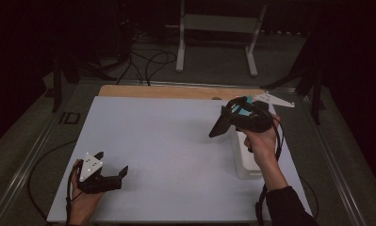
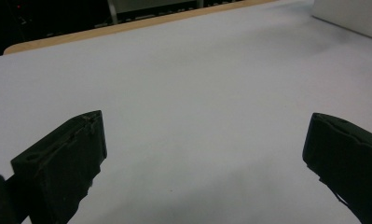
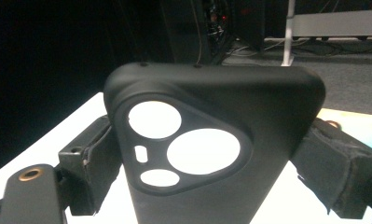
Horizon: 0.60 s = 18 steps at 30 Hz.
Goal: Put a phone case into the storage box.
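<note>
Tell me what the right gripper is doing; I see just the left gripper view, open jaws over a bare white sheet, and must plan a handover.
Observer: The right gripper is shut on a black phone case, one jaw on each side edge.
Operator: Which face of the case shows?
Observer: In the right gripper view, its camera cutout faces the lens, light showing through the holes.
Operator: Where is it relative to me?
Observer: In the high view it is held above the sheet's far right, over a white box; the left gripper sits near left.
</note>
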{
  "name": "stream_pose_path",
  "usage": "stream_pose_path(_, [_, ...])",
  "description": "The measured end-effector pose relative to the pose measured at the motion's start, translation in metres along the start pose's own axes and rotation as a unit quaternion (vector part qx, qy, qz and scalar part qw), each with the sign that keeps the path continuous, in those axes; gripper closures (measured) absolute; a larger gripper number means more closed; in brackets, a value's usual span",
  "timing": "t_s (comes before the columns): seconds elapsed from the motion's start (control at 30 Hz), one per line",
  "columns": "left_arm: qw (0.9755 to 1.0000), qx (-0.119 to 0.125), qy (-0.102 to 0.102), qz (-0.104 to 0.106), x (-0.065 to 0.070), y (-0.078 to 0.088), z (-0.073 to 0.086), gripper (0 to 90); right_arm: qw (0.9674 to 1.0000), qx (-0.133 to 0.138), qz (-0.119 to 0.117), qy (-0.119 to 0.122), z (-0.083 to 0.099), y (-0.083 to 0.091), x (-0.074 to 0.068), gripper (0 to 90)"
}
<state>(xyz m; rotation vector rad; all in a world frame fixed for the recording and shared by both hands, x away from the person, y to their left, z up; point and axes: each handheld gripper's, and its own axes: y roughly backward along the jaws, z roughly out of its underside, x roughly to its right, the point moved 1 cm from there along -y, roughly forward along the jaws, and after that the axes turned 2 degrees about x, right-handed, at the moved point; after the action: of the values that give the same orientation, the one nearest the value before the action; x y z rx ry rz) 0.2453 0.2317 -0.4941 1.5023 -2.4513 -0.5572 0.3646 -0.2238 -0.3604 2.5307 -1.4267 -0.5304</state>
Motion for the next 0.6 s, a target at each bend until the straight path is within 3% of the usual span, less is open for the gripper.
stream_pose_path(0.6, [1.0000,0.004,-0.001,0.001,0.001,0.000,-0.001,0.4,0.9988,0.022,0.043,-0.009,-0.016,-0.004,0.014,13.9])
